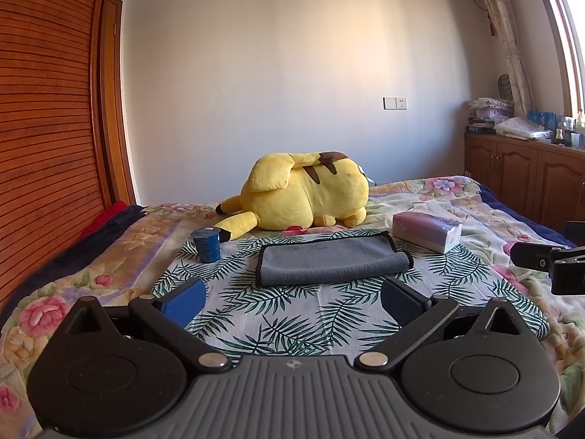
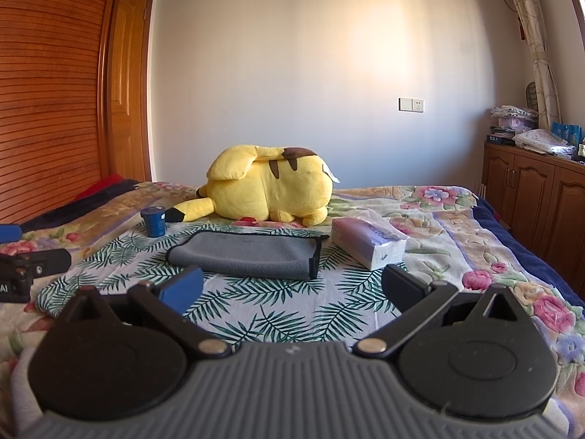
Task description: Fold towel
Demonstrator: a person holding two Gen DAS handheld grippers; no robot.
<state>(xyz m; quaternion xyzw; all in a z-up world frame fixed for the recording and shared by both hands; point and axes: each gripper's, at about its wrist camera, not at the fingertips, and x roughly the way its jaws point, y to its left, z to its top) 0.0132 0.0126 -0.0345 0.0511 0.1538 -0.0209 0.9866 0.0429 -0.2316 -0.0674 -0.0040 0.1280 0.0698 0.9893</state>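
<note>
A grey towel with black trim (image 1: 331,261) lies folded over on a leaf-print cloth (image 1: 285,314) on the bed. It also shows in the right wrist view (image 2: 248,256). My left gripper (image 1: 292,298) is open and empty, a short way in front of the towel's near edge. My right gripper (image 2: 292,285) is open and empty, also just short of the towel. The right gripper's body shows at the right edge of the left wrist view (image 1: 548,259). The left gripper's body shows at the left edge of the right wrist view (image 2: 29,267).
A yellow plush toy (image 1: 303,194) lies behind the towel. A blue cup (image 1: 206,243) stands at the towel's left. A tissue pack (image 1: 426,228) lies at its right. A wooden wardrobe (image 1: 47,109) rises on the left, cabinets (image 1: 530,179) on the right.
</note>
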